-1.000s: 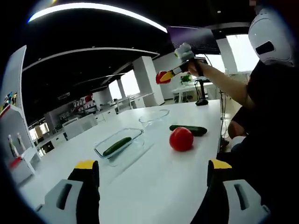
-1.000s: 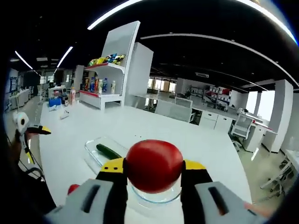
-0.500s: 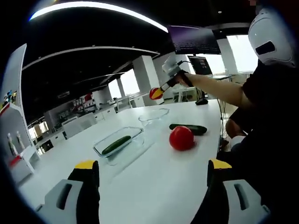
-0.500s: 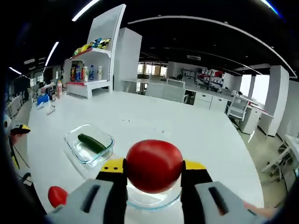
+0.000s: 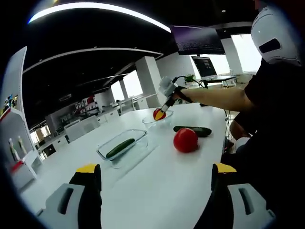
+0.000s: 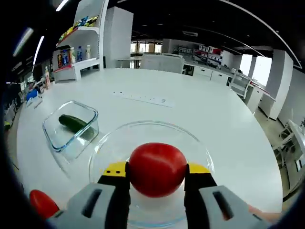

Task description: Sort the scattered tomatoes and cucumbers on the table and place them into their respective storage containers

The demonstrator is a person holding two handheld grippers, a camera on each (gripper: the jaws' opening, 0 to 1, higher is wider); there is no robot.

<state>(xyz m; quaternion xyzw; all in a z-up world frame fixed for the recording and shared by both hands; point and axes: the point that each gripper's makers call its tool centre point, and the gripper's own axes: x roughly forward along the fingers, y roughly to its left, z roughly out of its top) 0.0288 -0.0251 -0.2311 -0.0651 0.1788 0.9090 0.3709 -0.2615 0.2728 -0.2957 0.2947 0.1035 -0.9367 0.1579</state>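
My right gripper (image 6: 157, 172) is shut on a red tomato (image 6: 157, 169) and holds it just above the round glass bowl (image 6: 114, 143). From the left gripper view that right gripper (image 5: 159, 114) hangs over the bowl (image 5: 164, 118) at the far side of the white table (image 5: 157, 186). A rectangular glass container (image 5: 138, 139) holds one cucumber (image 5: 119, 148). A second tomato (image 5: 185, 140) and a second cucumber (image 5: 192, 130) lie loose on the table. My left gripper (image 5: 152, 195) is open with nothing between its jaws, near the front edge.
A person's arm (image 5: 219, 97) reaches across the table from the right, with the body close by. Shelves with bottles (image 6: 71, 52) stand beyond the table. The rectangular container (image 6: 83, 125) sits left of the bowl, and the loose tomato (image 6: 43, 204) lies at lower left.
My right gripper has come down with the tomato from high above the table to just over the round bowl. The left gripper has stayed still.
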